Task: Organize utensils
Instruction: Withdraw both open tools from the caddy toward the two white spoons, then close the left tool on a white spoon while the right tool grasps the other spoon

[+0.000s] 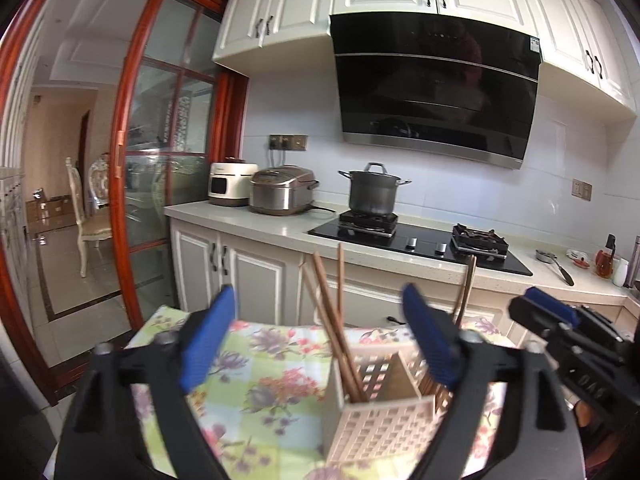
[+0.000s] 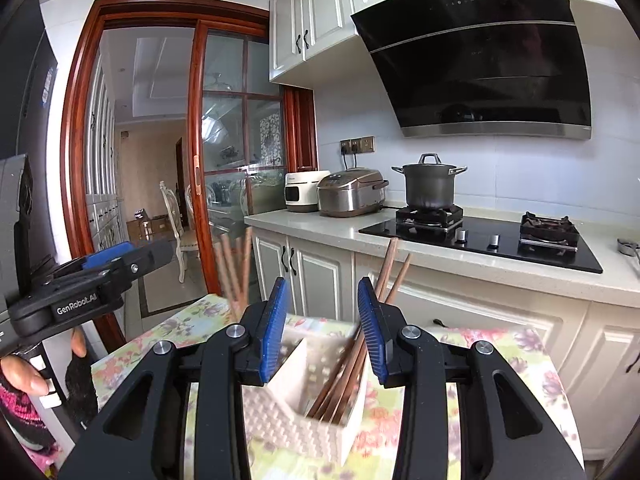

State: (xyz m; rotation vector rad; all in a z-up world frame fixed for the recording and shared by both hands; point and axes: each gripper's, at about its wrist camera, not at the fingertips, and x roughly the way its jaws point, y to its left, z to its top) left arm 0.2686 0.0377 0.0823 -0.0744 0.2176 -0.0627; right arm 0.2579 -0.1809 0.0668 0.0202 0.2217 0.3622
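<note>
A cream lattice utensil holder (image 1: 376, 420) with a divider stands on a small table under a floral cloth (image 1: 264, 392). Brown wooden chopsticks (image 1: 332, 320) lean in its left compartment, and a wooden utensil (image 1: 464, 292) stands in its right one. My left gripper (image 1: 320, 340) is open and empty just above the holder. In the right wrist view the holder (image 2: 304, 412) holds several chopsticks (image 2: 384, 280), with more chopsticks (image 2: 236, 268) blurred at the left. My right gripper (image 2: 322, 328) is open and empty above the holder. The right gripper (image 1: 560, 316) shows at the left view's right edge; the left gripper (image 2: 104, 264) shows at the right view's left edge.
A kitchen counter (image 1: 280, 228) runs behind the table, with two rice cookers (image 1: 280, 192), a lidded pot (image 1: 374, 192) on a black gas hob (image 1: 424, 240) and small items at its right end (image 1: 600, 264). A range hood (image 1: 436, 84) hangs above. A glass sliding door (image 1: 160, 152) stands at the left.
</note>
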